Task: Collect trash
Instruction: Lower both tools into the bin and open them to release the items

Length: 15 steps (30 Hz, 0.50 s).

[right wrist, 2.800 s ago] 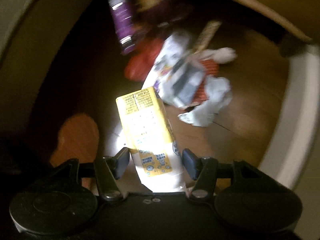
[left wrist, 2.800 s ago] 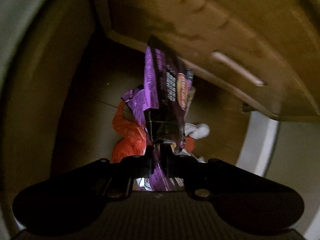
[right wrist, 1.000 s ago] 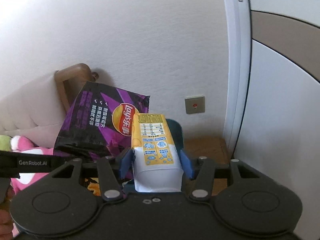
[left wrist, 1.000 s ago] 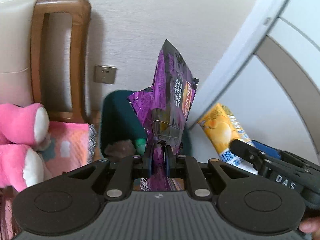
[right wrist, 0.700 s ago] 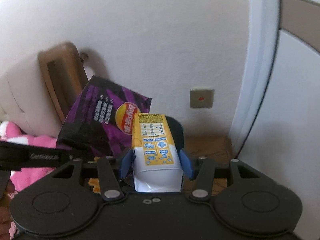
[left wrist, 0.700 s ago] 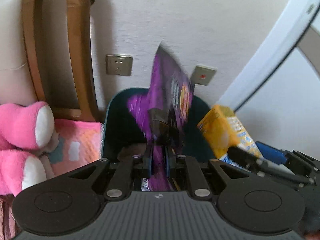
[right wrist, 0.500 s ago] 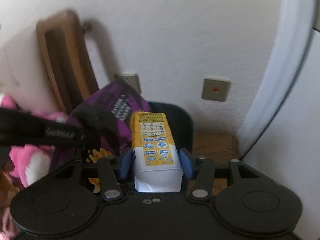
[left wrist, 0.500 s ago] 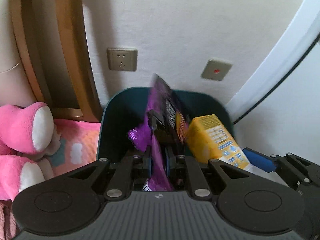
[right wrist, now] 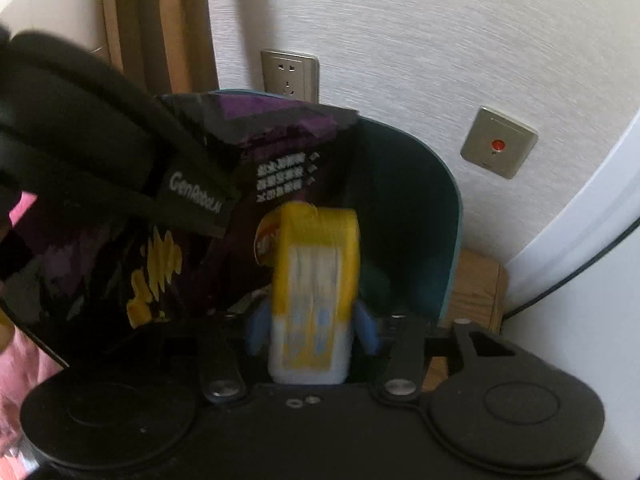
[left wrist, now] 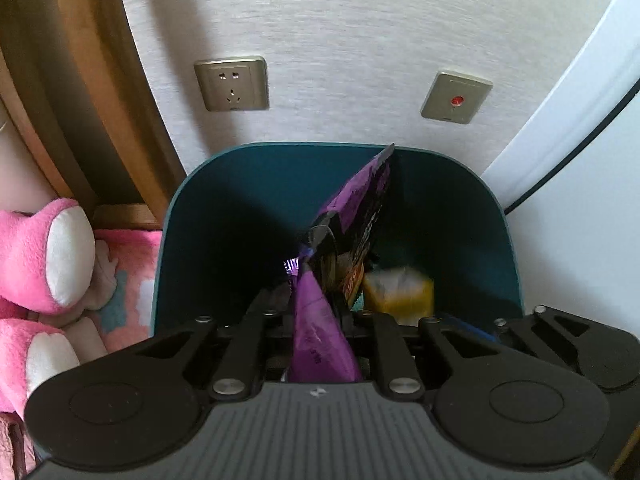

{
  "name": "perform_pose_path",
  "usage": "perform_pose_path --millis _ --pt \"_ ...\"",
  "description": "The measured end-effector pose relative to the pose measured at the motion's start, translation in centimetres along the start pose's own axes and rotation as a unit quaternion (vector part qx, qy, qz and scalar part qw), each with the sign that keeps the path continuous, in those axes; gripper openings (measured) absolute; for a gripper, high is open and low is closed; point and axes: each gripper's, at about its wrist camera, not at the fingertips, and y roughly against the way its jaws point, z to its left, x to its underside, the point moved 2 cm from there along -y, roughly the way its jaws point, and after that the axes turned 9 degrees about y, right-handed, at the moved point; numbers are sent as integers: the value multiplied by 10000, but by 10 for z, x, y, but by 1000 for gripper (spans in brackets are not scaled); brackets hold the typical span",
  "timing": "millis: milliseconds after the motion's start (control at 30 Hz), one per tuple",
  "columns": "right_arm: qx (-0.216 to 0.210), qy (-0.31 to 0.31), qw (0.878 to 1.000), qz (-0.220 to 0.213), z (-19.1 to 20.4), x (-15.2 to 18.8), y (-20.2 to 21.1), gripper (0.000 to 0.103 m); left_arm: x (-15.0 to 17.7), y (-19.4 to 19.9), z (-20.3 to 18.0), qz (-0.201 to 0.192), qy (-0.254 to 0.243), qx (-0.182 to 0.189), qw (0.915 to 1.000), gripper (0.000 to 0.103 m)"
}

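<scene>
A dark teal trash bin (left wrist: 188,216) stands against the wall; it also shows in the right wrist view (right wrist: 444,208). My left gripper (left wrist: 316,300) is shut on a purple chip bag (left wrist: 352,216) and holds it over the bin's mouth, bag tip inside. The bag shows large at the left of the right wrist view (right wrist: 280,152). My right gripper (right wrist: 312,332) is shut on a yellow and white drink carton (right wrist: 316,276), tilted into the bin. The carton's top shows blurred in the left wrist view (left wrist: 398,292).
A wall socket (left wrist: 231,83) and a red-button switch plate (left wrist: 456,98) sit on the wall above the bin. A wooden chair frame (left wrist: 80,80) and pink plush toys (left wrist: 40,256) lie left. A white door frame (left wrist: 580,92) stands right.
Both grippers moved from under dark furniture up to the bin, then lowered and tilted forward; the chip bag and the carton now reach into the bin's mouth. Both stay gripped.
</scene>
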Motion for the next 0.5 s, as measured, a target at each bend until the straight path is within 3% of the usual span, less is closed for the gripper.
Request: perform_pose_path --millis 233,367,500 --pt "-77 403 9990 -173 4 -1 6 39 -18 -14 -6 436 -240 -42 9988 17" --pt "-218 270 9993 -129 0 1 6 41 -10 -40 -18 680 -625 -582 9940 18" --pt "-256 334 9990 -167 0 6 12 47 -5 -44 -24 682 -657 -573 9939 24"
